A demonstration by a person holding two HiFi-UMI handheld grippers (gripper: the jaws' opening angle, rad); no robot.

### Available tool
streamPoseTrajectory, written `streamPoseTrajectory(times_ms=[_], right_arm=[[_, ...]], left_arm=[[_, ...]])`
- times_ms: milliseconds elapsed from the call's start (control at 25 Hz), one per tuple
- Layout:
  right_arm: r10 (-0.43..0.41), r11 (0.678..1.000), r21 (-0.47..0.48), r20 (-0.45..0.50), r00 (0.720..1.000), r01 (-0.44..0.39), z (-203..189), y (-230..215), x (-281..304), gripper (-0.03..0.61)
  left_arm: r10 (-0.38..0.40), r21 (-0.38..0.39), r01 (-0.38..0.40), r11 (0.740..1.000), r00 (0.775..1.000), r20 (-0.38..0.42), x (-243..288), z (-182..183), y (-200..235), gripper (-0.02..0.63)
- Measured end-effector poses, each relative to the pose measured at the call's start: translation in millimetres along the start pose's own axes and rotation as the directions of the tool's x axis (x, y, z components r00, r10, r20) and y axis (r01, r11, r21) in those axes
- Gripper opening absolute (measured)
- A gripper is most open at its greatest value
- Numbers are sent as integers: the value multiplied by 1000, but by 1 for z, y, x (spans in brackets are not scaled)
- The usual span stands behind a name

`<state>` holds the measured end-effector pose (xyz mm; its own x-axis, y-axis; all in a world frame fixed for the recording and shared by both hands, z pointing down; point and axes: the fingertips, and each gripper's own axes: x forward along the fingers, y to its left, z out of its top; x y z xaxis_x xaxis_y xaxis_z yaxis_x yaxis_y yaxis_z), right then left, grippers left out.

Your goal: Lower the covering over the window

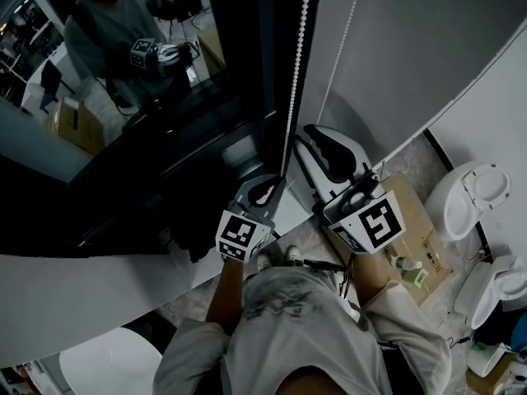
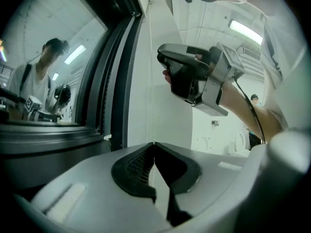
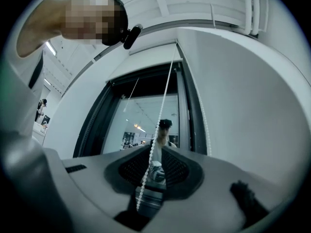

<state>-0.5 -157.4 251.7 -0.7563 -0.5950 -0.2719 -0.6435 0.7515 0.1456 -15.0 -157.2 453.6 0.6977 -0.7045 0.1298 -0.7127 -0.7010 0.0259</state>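
Bead chain (image 1: 296, 56) of the window covering hangs straight down the right edge of the window. Its lower end is pinched in the left hand-held gripper (image 1: 276, 183), whose jaws are pressed together at the tips. Just right of it, the right hand-held gripper (image 1: 317, 138) has its jaws spread, and in the right gripper view the chain runs loose between them without being squeezed. A second strand (image 1: 346, 39) hangs further right against the pale wall (image 1: 412, 48). The dark window frame (image 1: 268, 81) stands just left of the chain, and the glass (image 1: 123, 97) reflects the person. A pale ledge (image 1: 82, 295) runs below the window at near left. On the floor to the right lie a cardboard box (image 1: 420, 220) and a white toilet (image 1: 482, 192).
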Motion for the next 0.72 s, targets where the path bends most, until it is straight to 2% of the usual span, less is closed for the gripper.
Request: streamPoseTrajectory(times_ms=[80,240,440,720], right_arm=[[13,1000,-1,7,1000,-13,4,0,3,84],[31,1000,2,29,999,-32,15,0,9,92],[57,998,-24,30,998,-56,23,2,23,97],[49,999,-17,51,997,-48,29,-3,29,95]], left_arm=[[3,-15,-3,1000,1000,-3,-1,-5,1,14],[2,15,-2,1000,999,-36,0,-15,-2,14],[0,13,1,1000,997,-73,1,-33,-2,14],[-5,-8,4,1000,991,-133,2,-63,-4,14]])
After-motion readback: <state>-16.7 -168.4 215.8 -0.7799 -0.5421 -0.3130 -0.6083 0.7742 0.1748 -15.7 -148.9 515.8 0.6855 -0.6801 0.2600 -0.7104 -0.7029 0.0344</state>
